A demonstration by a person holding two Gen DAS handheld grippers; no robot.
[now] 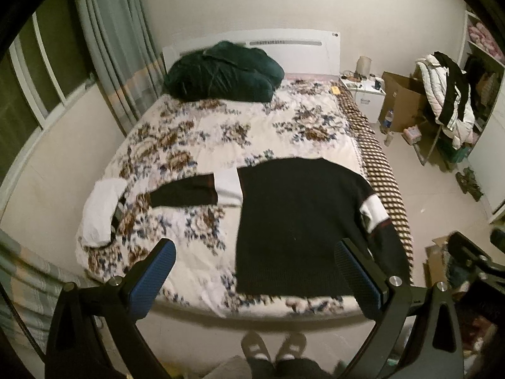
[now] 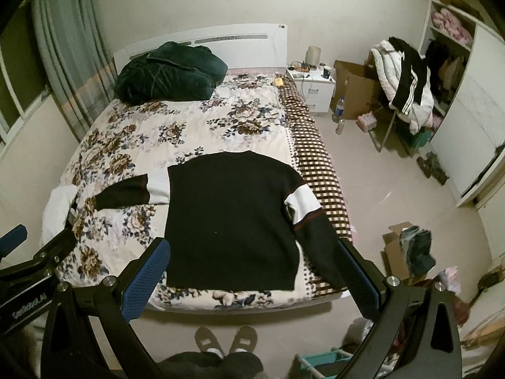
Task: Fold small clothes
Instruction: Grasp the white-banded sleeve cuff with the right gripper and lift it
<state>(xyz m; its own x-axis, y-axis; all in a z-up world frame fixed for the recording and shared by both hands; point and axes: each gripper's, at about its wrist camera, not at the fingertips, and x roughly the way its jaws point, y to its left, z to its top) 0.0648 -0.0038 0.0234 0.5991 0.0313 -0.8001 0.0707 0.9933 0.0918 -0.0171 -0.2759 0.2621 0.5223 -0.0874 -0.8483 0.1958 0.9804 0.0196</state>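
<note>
A black sweater [image 1: 296, 221] with white sleeve bands lies flat on the flowered bed cover [image 1: 221, 126], hem toward me, left sleeve spread out, right sleeve hanging over the bed's right edge. It also shows in the right wrist view [image 2: 230, 218]. My left gripper [image 1: 255, 252] is open and empty, held above the bed's near edge. My right gripper [image 2: 252, 249] is open and empty, also above the near edge. A white garment [image 1: 101, 211] lies at the bed's left corner, also seen in the right wrist view [image 2: 55, 211].
A dark green bundle [image 1: 221, 72] lies by the headboard. A checked blanket [image 2: 318, 183] runs along the bed's right side. A nightstand [image 2: 315, 88], cardboard boxes [image 2: 356, 88], a chair piled with clothes [image 2: 407, 94] and a wardrobe [image 2: 467, 110] stand at right. My slippered feet [image 2: 225, 341] are at the bed's foot.
</note>
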